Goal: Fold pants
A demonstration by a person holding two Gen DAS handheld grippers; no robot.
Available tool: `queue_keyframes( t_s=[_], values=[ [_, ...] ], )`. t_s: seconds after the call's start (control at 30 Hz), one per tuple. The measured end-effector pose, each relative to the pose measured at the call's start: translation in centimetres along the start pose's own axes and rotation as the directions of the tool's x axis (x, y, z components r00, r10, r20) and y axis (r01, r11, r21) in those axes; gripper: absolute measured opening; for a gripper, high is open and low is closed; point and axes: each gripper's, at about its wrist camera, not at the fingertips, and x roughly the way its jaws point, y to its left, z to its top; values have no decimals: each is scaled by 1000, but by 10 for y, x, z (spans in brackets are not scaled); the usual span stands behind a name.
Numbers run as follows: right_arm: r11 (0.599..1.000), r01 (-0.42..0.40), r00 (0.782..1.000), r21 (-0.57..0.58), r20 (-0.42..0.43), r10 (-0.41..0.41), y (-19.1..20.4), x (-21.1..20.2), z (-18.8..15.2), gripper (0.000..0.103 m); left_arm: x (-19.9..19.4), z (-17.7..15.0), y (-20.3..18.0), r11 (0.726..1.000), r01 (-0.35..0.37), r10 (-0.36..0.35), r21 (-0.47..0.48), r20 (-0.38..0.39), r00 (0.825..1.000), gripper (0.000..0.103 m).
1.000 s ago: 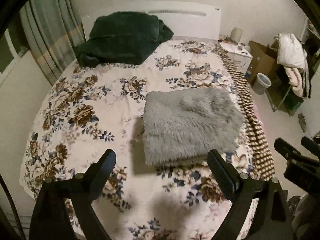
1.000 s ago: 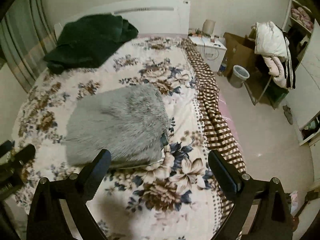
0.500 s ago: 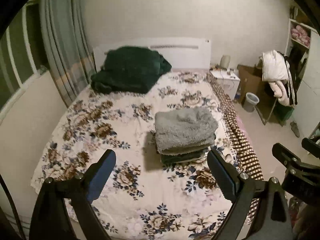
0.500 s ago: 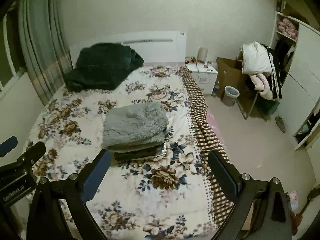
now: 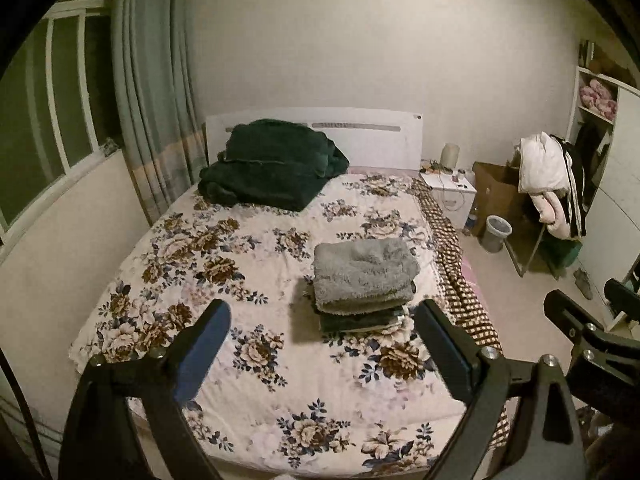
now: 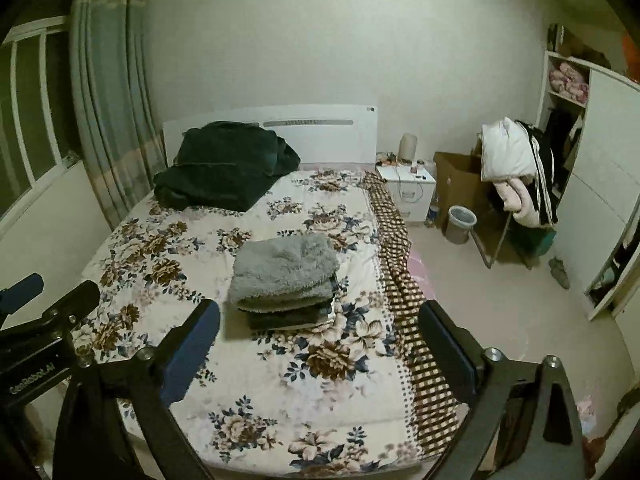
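Observation:
Folded grey fluffy pants (image 5: 362, 270) lie on top of a small stack of folded dark garments (image 5: 360, 320) on the floral bed (image 5: 224, 248), right of middle. The pants also show in the right wrist view (image 6: 284, 272). My left gripper (image 5: 324, 344) is open and empty, held back from the stack near the foot of the bed. My right gripper (image 6: 320, 342) is open and empty, also back from the stack. Each gripper shows at the edge of the other's view: the right gripper (image 5: 588, 320) and the left gripper (image 6: 44, 300).
A dark green blanket (image 5: 272, 168) lies at the head of the bed. A checked cloth (image 6: 400, 280) hangs down the bed's right side. A white nightstand (image 6: 408, 192), a cardboard box (image 6: 460, 184), a bin (image 6: 462, 224) and a chair piled with clothes (image 6: 516, 176) stand right.
Both grippers have pulled back and up from the stack, so the whole bed and room now show. The grey pants stay folded on the stack.

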Motion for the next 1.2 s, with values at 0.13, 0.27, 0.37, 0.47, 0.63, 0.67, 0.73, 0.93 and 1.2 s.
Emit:
queue_keyframes(
  t_s=[0.13, 0.27, 0.37, 0.47, 0.63, 0.67, 0.73, 0.93, 1.2],
  values=[
    [1000, -5, 1000, 6, 2, 5, -8, -1, 7, 103, -5, -1, -5, 1000, -8, 8, -10, 17, 1000, 103],
    [1000, -1, 1000, 13, 1, 1, -16, 6, 10, 103, -8, -2, -8, 1000, -21, 21, -14, 23, 999, 103],
    [1000, -4, 1000, 15, 1, 4, -19, 9, 11, 103, -8, -4, -8, 1000, -24, 25, -15, 19, 1000, 103],
    [1000, -5, 1000, 16, -3, 5, -21, 12, 12, 103, -9, -6, -8, 1000, -21, 21, -16, 7, 1000, 103],
    [1000, 4, 1000, 15, -5, -4, -26, 13, 11, 103, -12, -9, -11, 1000, -24, 24, -15, 8, 1000, 103],
    [1000, 3, 1000, 18, -6, -3, -27, 15, 9, 103, -13, -9, -12, 1000, -23, 23, -14, 8, 1000, 103],
    [1000, 5, 1000, 15, -5, -5, -27, 15, 8, 103, -13, -9, -12, 1000, -22, 22, -15, 10, 1000, 103],
    [1000, 8, 1000, 13, -11, -8, -26, 19, 4, 103, -14, -9, -11, 1000, -18, 18, -17, 4, 1000, 103],
    [1000, -3, 1000, 12, -24, 4, -27, 30, -2, 103, -15, -10, -6, 999, -30, 31, -21, 6, 1000, 103]
  ],
)
